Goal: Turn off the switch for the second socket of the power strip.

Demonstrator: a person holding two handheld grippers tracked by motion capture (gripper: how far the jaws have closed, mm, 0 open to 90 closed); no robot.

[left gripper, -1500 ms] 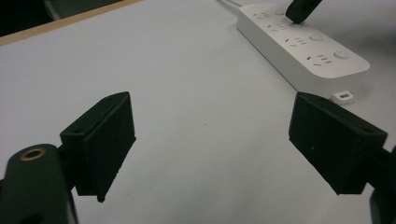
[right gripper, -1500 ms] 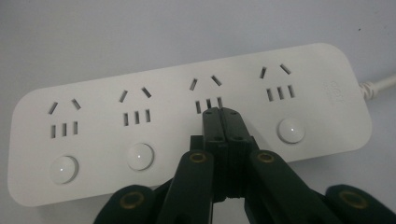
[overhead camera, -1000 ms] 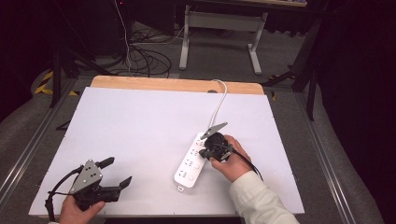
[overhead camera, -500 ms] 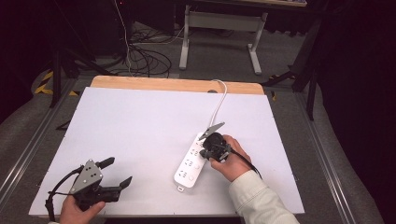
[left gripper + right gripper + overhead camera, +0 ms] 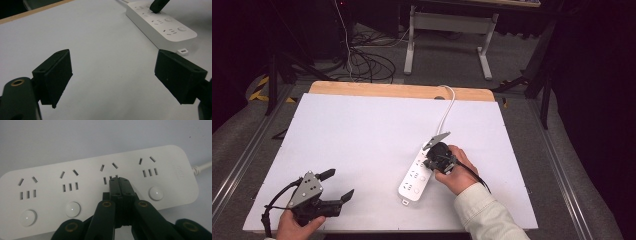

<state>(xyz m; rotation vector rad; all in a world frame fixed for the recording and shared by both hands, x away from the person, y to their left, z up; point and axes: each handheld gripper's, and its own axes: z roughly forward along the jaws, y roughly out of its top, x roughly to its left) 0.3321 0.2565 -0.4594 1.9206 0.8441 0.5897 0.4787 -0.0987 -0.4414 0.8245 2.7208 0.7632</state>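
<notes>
White power strip (image 5: 417, 176) lies on the white bench (image 5: 362, 135), right of centre near the front edge, angled, its white cord (image 5: 446, 112) running away toward the far wooden edge. Four socket groups and four round buttons show in the right gripper view.

Right hand-held gripper (image 5: 432, 159): clenched, jaws pressed flat together with nothing between them. In the right gripper view its tip (image 5: 119, 181) sits on top of the strip (image 5: 100, 187), at the third socket group from the left, just above where that group's button would be; the button itself is hidden under the jaws. Can't tell if it actually presses down. Right hand (image 5: 457, 172) wraps the gripper body, pale sleeve (image 5: 484, 215) coming in from the bottom edge.

Left hand-held gripper (image 5: 337, 187): released, jaws spread wide, holding nothing, at the front left corner of the bench, well apart from the strip. In the left gripper view the jaws frame bare bench surface, the strip (image 5: 162, 22) lying beyond the right jaw, with the other gripper's black tip (image 5: 158, 5) touching its top. Left hand (image 5: 299, 226) grips it at the bottom edge.

Versus the earlier frames: no visible change. Strip in the same spot, same angle; right gripper stays closed on the strip's far half; left gripper stays open in the same place.
</notes>
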